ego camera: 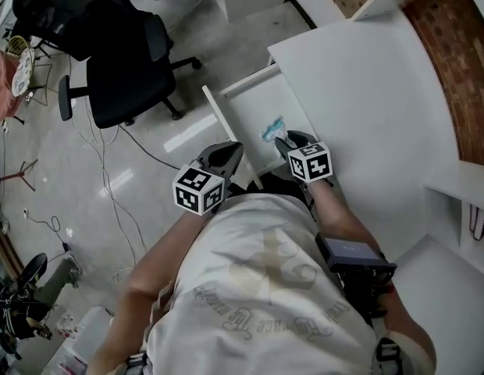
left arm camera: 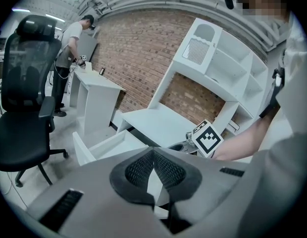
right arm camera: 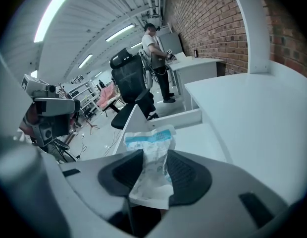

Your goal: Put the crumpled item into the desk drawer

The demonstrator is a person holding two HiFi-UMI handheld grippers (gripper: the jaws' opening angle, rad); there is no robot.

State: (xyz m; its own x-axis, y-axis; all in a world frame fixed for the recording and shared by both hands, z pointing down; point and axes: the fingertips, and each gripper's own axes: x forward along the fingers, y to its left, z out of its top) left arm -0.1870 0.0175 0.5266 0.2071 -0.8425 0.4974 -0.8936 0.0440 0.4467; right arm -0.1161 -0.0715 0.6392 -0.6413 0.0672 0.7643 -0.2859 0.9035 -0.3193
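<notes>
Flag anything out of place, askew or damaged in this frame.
Nothing stands out. The desk drawer is pulled open, as the job needs, and looks undamaged. The crumpled packet is pinched in the right gripper above the drawer, and nothing looks dropped or spilled.

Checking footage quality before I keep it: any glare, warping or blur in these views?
Head view: sharp, with light streaks glaring off the glossy grey floor. Left gripper view: fisheye bows the red brick wall, corners black. Right gripper view: ceiling strip light blown out; crumpled white-and-blue wrapper crisp.
</notes>
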